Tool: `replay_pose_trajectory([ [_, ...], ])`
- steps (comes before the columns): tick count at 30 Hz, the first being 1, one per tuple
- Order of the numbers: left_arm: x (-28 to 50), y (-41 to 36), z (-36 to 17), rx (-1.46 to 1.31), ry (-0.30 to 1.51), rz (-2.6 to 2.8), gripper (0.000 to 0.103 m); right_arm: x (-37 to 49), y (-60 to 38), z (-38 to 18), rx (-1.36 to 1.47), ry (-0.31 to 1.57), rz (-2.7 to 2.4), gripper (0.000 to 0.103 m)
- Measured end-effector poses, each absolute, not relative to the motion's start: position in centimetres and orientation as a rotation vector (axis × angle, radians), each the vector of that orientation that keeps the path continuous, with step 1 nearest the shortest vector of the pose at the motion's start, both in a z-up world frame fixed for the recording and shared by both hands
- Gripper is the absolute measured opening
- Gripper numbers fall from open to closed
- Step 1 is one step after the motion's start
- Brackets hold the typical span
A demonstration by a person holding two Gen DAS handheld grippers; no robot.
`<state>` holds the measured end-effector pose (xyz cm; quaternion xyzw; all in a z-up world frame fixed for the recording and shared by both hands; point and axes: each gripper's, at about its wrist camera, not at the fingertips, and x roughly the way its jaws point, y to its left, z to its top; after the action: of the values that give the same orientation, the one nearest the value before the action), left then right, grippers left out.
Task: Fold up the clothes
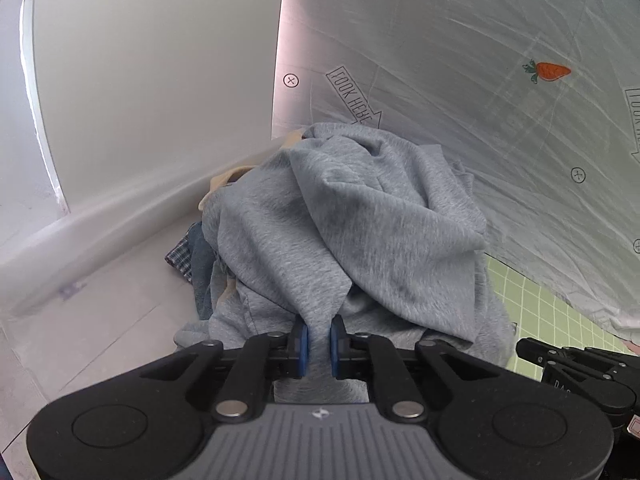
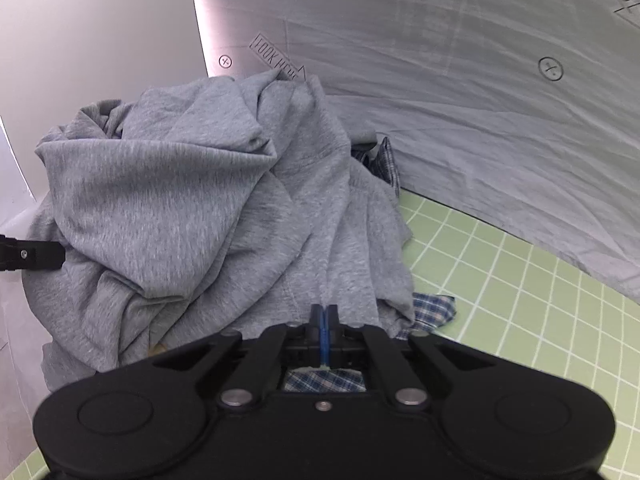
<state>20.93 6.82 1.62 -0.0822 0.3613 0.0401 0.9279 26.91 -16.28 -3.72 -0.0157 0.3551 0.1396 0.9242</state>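
Mostly free green mat rightward — grey garment bunched

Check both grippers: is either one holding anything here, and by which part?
The left gripper pinches a fold of the grey sweatshirt at its near edge. The right gripper is shut with its pads together; no cloth shows between them.

"LOOK HERE" arrow on grey sheet

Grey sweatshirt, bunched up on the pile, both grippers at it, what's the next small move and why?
Probably lift it and spread the grippers apart. The left gripper pinches a fold of the grey sweatshirt; the right gripper looks shut at its hem, and it lies crumpled over plaid clothes.
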Motion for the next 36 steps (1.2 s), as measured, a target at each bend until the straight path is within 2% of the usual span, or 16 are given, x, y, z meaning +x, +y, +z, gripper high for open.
replay_pose_trajectory([
  [4, 18.4, 5.8, 2.8, -0.157, 0.71, 0.064, 0.005, 24.5, -18.8, -3.1, -0.007, 0.733, 0.218, 0.0],
  [9, 16.4, 5.4, 3.2, -0.192, 0.706, 0.053, 0.004, 21.6, -21.5, -2.4, 0.02, 0.74, 0.148, 0.0],
  [12, 15.7, 5.8, 3.2, -0.229, 0.71, 0.064, 0.006, 21.1, -20.5, -1.8, 0.014, 0.739, 0.183, 0.001],
  [13, 15.7, 6.3, 3.3, -0.246, 0.711, 0.072, 0.012, 21.1, -20.1, -1.6, 0.015, 0.738, 0.195, 0.003],
  [14, 15.6, 6.8, 3.3, -0.263, 0.708, 0.081, 0.012, 21.3, -19.5, -1.4, 0.014, 0.735, 0.206, 0.006],
  [15, 15.7, 7.3, 3.4, -0.27, 0.702, 0.084, 0.012, 21.5, -18.9, -1.2, 0.012, 0.731, 0.218, 0.013],
  [16, 15.9, 7.7, 3.5, -0.273, 0.699, 0.095, 0.021, 21.8, -18.2, -1.0, 0.009, 0.726, 0.229, 0.017],
  [18, 16.5, 8.6, 3.5, -0.279, 0.693, 0.117, 0.036, 22.7, -16.7, -0.6, 0.006, 0.716, 0.247, 0.034],
  [19, 16.8, 9.0, 3.5, -0.285, 0.689, 0.121, 0.042, 23.2, -16.0, -0.4, 0.01, 0.711, 0.252, 0.036],
  [22, 18.0, 10.2, 3.3, -0.304, 0.679, 0.105, 0.048, 24.9, -13.9, 0.5, 0.023, 0.688, 0.258, 0.052],
  [24, 19.1, 10.7, 3.1, -0.308, 0.68, 0.102, 0.053, 26.1, -12.6, 1.2, 0.04, 0.658, 0.263, 0.071],
  [27, 20.7, 10.7, 2.7, -0.308, 0.693, 0.097, 0.054, 28.2, -11.0, 1.8, 0.088, 0.65, 0.266, 0.083],
  [31, 22.3, 10.3, 1.9, -0.315, 0.716, 0.066, 0.052, 30.8, -9.4, 0.6, 0.1, 0.704, 0.308, 0.083],
  [32, 22.6, 10.2, 1.6, -0.32, 0.724, 0.058, 0.05, 31.3, -9.0, 0.2, 0.101, 0.721, 0.327, 0.078],
  [34, 22.9, 9.9, 1.2, -0.331, 0.74, 0.044, 0.021, 31.5, -9.0, -0.6, 0.131, 0.734, 0.391, 0.053],
  [36, 23.0, 9.5, 1.0, -0.323, 0.743, 0.04, 0.014, 31.1, -9.0, -0.8, 0.14, 0.719, 0.435, 0.023],
])
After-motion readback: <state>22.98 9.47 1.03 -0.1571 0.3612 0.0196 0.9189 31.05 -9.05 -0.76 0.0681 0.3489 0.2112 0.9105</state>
